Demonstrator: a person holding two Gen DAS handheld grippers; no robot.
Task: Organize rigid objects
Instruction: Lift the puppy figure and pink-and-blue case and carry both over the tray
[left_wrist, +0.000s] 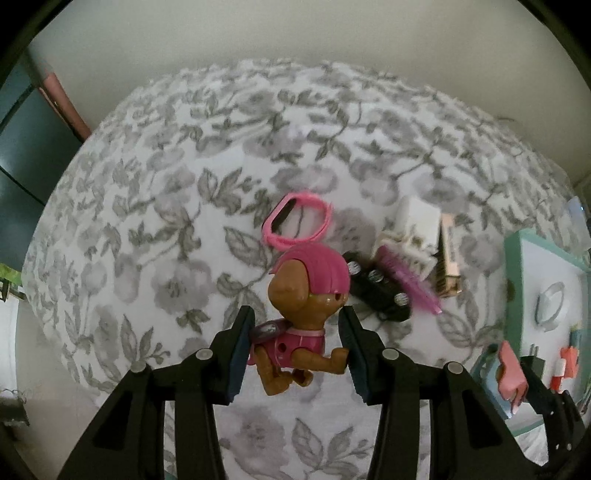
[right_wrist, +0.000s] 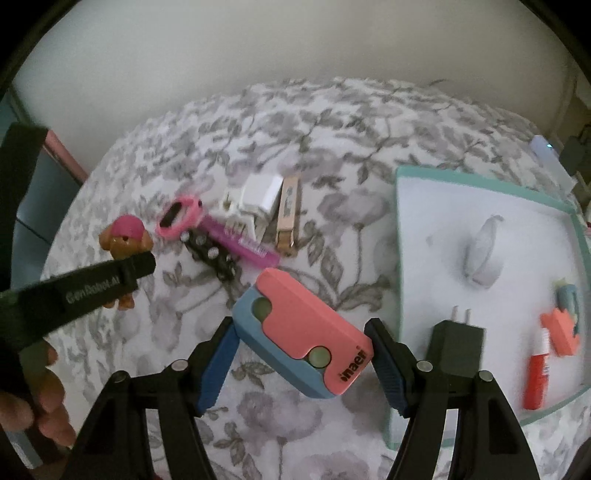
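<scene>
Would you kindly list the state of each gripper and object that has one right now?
Left gripper: shut on dog toy.
Dog toy: held, raised off the bedspread.
Right gripper: shut on pink-blue case.
Pink-blue case: held, closed, tilted.
Pink watch: lying loose, strap looped.
Black plug: lying in tray, prongs pointing away.
Tray: partly filled.

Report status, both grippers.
Left gripper shut on dog figure. Right gripper shut on pink-blue case. Tray to the right, nothing blocking.
</scene>
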